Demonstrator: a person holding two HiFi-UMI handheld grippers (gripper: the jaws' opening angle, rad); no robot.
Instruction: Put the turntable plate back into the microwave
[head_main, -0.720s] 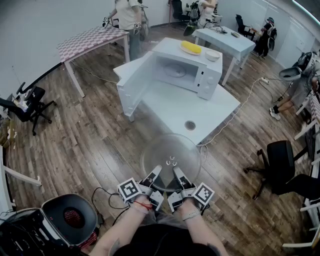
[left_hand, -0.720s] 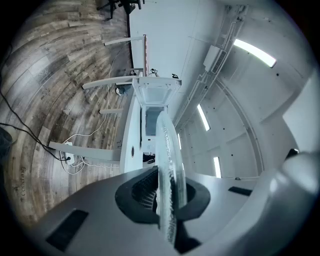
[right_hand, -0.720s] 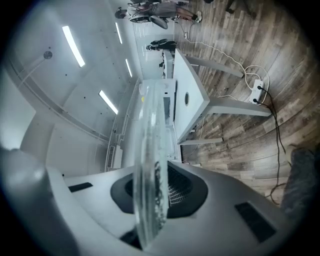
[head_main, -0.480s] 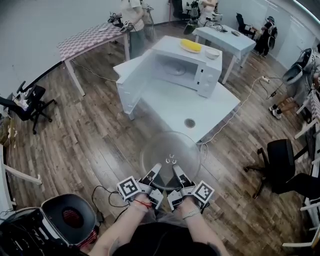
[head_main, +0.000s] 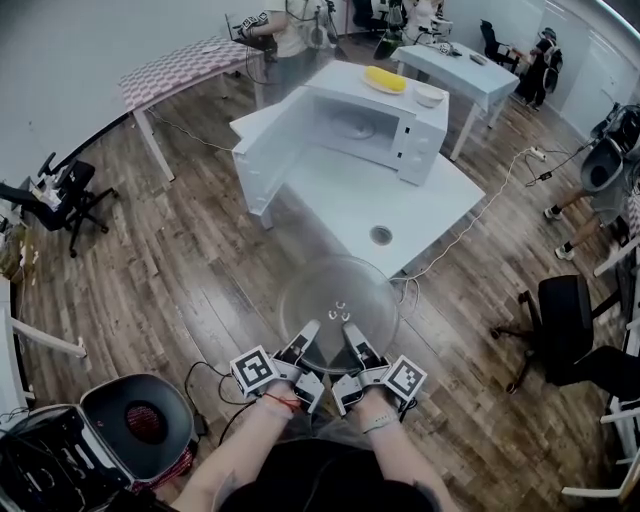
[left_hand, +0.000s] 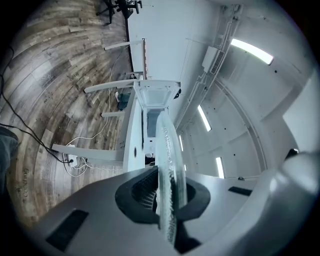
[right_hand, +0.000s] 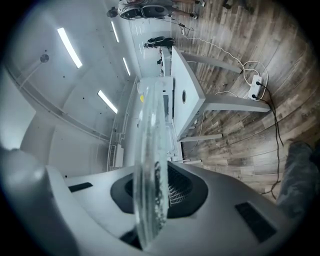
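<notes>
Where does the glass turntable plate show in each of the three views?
Head view: turntable plate lower centre, flat.
Left gripper view: turntable plate edge-on, at the middle.
Right gripper view: turntable plate edge-on, left of middle.
Shared landmark: white table with a round hole.

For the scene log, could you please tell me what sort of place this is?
Probably a lab or open workroom rather than a home kitchen: the microwave stands on a white table mid-floor, with more tables, office chairs and other people around.
</notes>
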